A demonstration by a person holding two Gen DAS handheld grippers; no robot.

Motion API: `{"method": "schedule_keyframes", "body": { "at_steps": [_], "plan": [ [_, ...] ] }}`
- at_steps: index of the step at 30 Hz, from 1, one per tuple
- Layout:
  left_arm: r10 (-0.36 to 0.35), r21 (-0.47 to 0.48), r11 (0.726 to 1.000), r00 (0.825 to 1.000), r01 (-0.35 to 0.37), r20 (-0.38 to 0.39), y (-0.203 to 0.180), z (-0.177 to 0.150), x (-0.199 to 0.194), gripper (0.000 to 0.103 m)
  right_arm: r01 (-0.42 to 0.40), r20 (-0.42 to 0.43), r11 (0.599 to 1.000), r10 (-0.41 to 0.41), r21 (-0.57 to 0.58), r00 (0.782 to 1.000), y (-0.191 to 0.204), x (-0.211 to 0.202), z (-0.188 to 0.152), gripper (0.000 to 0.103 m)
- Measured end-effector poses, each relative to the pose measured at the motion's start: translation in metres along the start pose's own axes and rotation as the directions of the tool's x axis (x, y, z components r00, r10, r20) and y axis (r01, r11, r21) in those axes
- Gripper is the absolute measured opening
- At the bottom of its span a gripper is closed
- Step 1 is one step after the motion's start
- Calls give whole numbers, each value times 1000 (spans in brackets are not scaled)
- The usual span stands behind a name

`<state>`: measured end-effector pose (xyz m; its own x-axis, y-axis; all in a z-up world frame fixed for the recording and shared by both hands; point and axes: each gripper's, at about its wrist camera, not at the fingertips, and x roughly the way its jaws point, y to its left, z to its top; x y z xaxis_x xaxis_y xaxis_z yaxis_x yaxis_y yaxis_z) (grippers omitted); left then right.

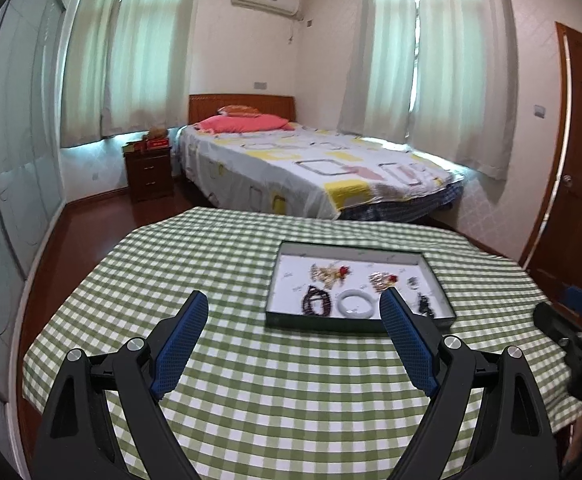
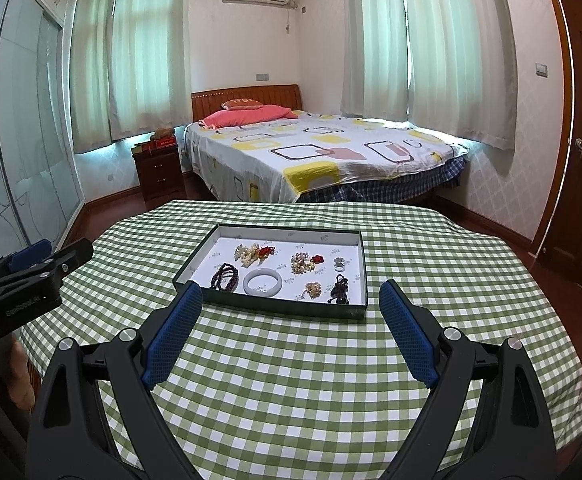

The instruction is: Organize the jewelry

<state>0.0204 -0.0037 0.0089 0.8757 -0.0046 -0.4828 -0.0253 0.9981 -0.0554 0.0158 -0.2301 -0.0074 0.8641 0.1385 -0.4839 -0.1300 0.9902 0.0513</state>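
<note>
Both grippers hover over the tabletop (image 2: 291, 380), checked green and white, and all eyes are on the tray (image 2: 357, 308), a shallow dark-walled box with a white floor. The left gripper (image 1: 293, 312) has its jaws spread wide with nothing between them; its right fingertip overlaps the tray's near edge in the left wrist view, though contact can't be judged. The right gripper (image 2: 291, 300) is just as wide and just as empty, poised short of the tray's near wall. Inside the tray: a white bangle (image 2: 262, 282) near the front wall, dark beads (image 2: 224, 276) just left of it, a pale bead cluster with red (image 2: 255, 253) toward the back, a second cluster (image 2: 306, 262) right of that, a small ring (image 2: 339, 264) by the right wall, a dark piece (image 2: 339, 289) front right. Behind the tray stands a bed (image 2: 323, 152)
</note>
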Motion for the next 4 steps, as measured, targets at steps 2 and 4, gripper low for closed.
{"method": "schedule_keyframes", "body": {
  "at_steps": [2,4],
  "plan": [
    [-1,7,1000,1000,1,-27,2,-2,8,85,-1,-10,1000,1,5,1000,-1,4,-1,88],
    [8,6,1000,998,-8,-60,5,-6,19,85,-1,-19,1000,1,11,1000,-3,8,-2,88]
  ]
}}
